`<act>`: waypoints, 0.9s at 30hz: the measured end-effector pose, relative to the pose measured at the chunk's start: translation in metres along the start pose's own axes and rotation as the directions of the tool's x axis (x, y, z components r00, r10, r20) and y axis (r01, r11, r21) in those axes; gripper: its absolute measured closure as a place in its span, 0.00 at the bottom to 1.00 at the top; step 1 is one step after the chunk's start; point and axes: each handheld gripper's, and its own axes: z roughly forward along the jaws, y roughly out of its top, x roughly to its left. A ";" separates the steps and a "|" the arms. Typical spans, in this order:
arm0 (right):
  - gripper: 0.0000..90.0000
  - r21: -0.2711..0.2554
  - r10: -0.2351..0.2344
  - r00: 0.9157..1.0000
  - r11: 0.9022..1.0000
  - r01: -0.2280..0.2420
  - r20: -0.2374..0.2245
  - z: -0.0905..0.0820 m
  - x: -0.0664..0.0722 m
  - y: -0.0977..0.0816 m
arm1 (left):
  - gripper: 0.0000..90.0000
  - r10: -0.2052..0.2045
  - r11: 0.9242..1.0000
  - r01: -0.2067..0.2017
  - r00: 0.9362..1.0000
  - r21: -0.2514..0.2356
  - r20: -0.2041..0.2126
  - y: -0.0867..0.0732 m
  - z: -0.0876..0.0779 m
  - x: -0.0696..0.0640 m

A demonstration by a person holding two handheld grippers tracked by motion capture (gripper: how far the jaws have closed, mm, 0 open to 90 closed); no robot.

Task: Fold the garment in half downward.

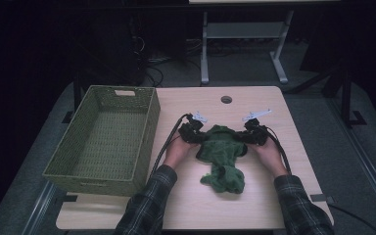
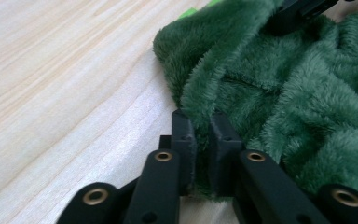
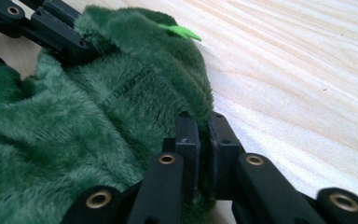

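Green fleece cloth point(image 1: 222, 152) at frame centre, left gripper point(image 1: 194, 133) and right gripper point(image 1: 249, 135) each clamped on its upper edge

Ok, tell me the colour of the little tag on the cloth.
Bright green, lighter than the dark green cloth; the tag shows best in the right gripper view.

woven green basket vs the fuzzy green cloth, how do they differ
The woven green basket is stiff, rectangular and stands open on the table's left side; the fuzzy green cloth is soft, crumpled and lies mid-table. The basket is untouched; the left gripper and right gripper pinch the cloth's edges. Both are green and rest on the wooden table.
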 end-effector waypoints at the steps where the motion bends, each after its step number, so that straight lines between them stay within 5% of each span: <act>1: 0.95 -0.001 0.008 1.000 1.000 -0.008 -0.004 -0.001 0.000 0.000 | 0.94 -0.005 1.000 0.005 1.000 -0.005 0.001 0.001 -0.001 0.000; 11: 0.96 -0.094 0.001 1.000 0.996 0.000 0.018 -0.026 0.001 0.009 | 0.94 -0.006 0.996 0.006 1.000 -0.087 -0.005 0.020 -0.026 -0.004; 13: 0.96 -0.070 0.016 1.000 0.997 -0.016 0.001 -0.031 -0.002 0.015 | 0.94 0.006 0.995 -0.007 1.000 -0.101 -0.008 0.027 -0.032 -0.005; 19: 0.96 -0.121 -0.031 0.999 0.992 0.036 0.040 -0.048 -0.001 0.032 | 0.94 0.031 0.988 -0.034 0.999 -0.151 -0.026 0.044 -0.051 -0.008; 27: 0.96 -0.135 -0.061 0.998 0.989 0.065 0.029 -0.069 0.010 0.032 | 0.94 0.051 0.979 -0.049 0.999 -0.200 0.008 0.039 -0.070 -0.025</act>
